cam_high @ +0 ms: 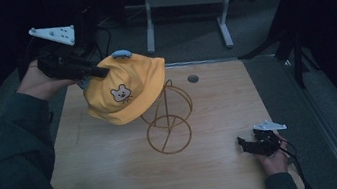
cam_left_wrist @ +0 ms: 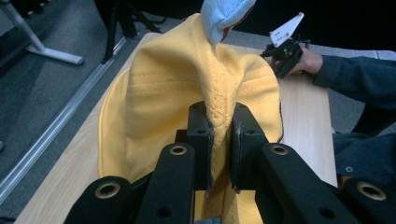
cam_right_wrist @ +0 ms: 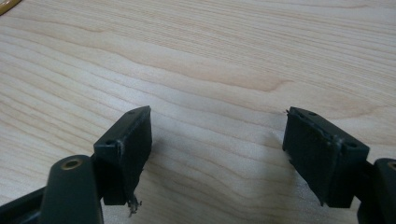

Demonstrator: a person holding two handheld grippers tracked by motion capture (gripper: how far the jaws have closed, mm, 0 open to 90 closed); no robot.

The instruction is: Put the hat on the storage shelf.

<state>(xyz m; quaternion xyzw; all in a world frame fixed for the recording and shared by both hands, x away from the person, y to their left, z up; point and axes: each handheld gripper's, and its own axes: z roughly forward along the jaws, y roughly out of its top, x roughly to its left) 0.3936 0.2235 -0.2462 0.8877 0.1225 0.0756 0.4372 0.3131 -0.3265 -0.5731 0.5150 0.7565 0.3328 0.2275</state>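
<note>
Nearest us, the right gripper [cam_high: 252, 143] rests on the tabletop [cam_high: 119, 182], jaws spread wide and empty. Mid-table stands a wire stand [cam_high: 168, 120]. Beyond, our left gripper [cam_high: 100, 73] pinches the yellow cap [cam_high: 123, 93], held aloft; it bears a bear-face emblem [cam_high: 121, 93], no legible writing.
</note>
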